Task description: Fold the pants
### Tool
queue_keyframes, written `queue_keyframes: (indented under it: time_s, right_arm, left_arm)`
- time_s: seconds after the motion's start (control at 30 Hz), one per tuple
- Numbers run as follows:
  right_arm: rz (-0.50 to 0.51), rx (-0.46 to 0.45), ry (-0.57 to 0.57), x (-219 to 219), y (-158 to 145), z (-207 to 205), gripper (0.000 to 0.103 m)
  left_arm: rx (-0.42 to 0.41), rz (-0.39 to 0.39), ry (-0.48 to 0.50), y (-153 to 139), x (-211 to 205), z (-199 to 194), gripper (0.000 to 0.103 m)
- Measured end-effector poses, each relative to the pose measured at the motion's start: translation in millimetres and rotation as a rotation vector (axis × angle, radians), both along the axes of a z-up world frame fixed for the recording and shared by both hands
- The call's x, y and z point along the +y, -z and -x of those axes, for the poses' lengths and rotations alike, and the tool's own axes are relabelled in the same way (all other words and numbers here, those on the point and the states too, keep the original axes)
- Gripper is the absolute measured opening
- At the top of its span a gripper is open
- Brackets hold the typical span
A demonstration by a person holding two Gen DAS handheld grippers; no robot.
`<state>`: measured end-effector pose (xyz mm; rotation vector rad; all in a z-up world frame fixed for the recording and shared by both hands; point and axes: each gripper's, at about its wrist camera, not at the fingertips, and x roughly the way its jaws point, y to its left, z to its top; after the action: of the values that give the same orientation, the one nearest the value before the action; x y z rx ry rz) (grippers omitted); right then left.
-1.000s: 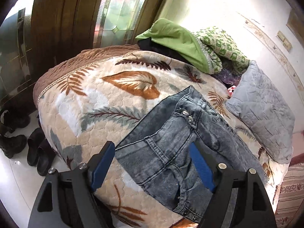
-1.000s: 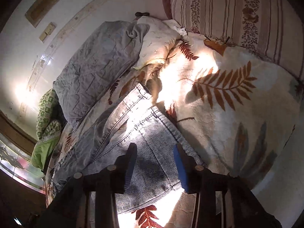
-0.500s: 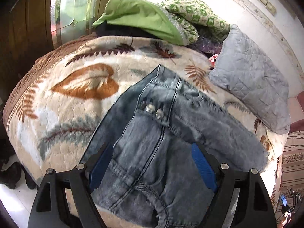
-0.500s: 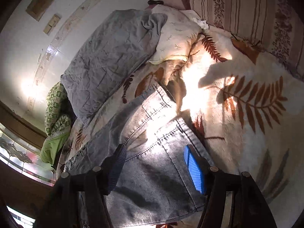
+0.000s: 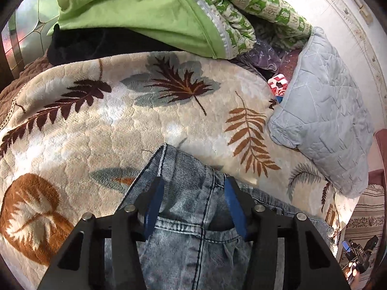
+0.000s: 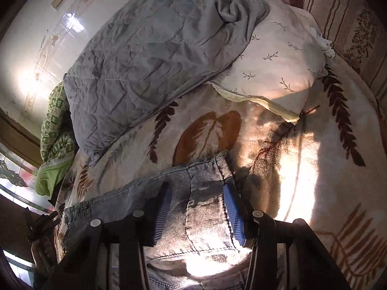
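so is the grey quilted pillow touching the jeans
Apart. In the left wrist view a strip of leaf-print blanket lies bare between the grey quilted pillow and the jeans; the right wrist view shows the same gap.

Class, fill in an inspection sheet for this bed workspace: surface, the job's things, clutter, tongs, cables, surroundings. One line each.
Surface: leaf-print blanket over the bed.
Job's things: jeans lying on the blanket, waistband end toward both cameras.
Clutter: grey quilt, cream pillow, green bedding, small red packet.
Tongs: left tongs and right tongs both closing, denim between the pads of each; firm pinch not clear.
Cables: nothing seen.
Surroundings: white wall, patterned glass, striped fabric.
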<state>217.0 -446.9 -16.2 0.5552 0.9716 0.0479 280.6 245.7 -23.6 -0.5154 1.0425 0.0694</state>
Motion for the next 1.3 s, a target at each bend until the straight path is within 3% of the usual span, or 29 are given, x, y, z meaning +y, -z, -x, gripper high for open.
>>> queue_keyframes:
  time_s: [0.17,0.33,0.4,0.43,0.47,0.5,0.53,0.67,0.83,0.9,1.0,1.07,1.1,1.13,1.2,1.3]
  right_arm:
    - [0.0,0.081,-0.037,-4,29,-47,0.046]
    - [0.063,0.162,-0.061,8,59,-76,0.046]
    - [0.097,0.15,-0.063,13,62,-78,0.045]
    - [0.109,0.138,-0.063,14,61,-79,0.043]
    - [0.13,0.135,-0.061,14,60,-79,0.027]
    - [0.147,0.144,-0.061,13,60,-79,0.018]
    - [0.147,0.147,-0.064,13,61,-79,0.017]
    - [0.197,0.128,-0.058,17,54,-78,0.015]
    - [0.235,0.115,-0.074,22,43,-78,0.015]
    - [0.205,0.122,-0.071,20,47,-79,0.016]
    - [0.188,0.132,-0.058,19,56,-79,0.016]
    - [0.16,0.132,-0.054,18,60,-79,0.019]
    - [0.145,0.132,-0.044,16,60,-79,0.019]
    - [0.13,0.136,-0.036,13,60,-79,0.021]
    - [0.095,0.132,-0.029,10,60,-78,0.037]
    - [0.081,0.133,-0.04,10,60,-78,0.039]
  left_arm:
    - [0.037,0.003,0.022,20,0,-14,0.053]
    - [0.076,0.011,0.031,32,-3,-27,0.054]
    - [0.068,0.001,0.028,30,-4,-30,0.054]
    - [0.063,-0.007,0.028,29,-5,-32,0.049]
    - [0.065,-0.014,0.029,29,-5,-34,0.039]
    - [0.081,-0.005,0.032,32,-5,-37,0.007]
    - [0.108,0.02,0.032,37,-3,-40,0.0]
    - [0.105,0.019,0.014,38,-2,-40,0.0]
    - [0.046,-0.003,-0.025,18,15,-32,0.0]
    - [0.062,-0.02,-0.032,17,22,-30,0.0]
    - [0.093,-0.01,-0.006,24,25,-32,0.005]
    - [0.104,0.018,-0.006,29,24,-34,0.024]
    - [0.107,0.02,-0.009,29,23,-34,0.044]
    - [0.1,0.015,-0.014,28,22,-33,0.057]
    - [0.054,-0.022,-0.027,21,21,-29,0.058]
    - [0.07,-0.002,-0.009,24,19,-33,0.057]
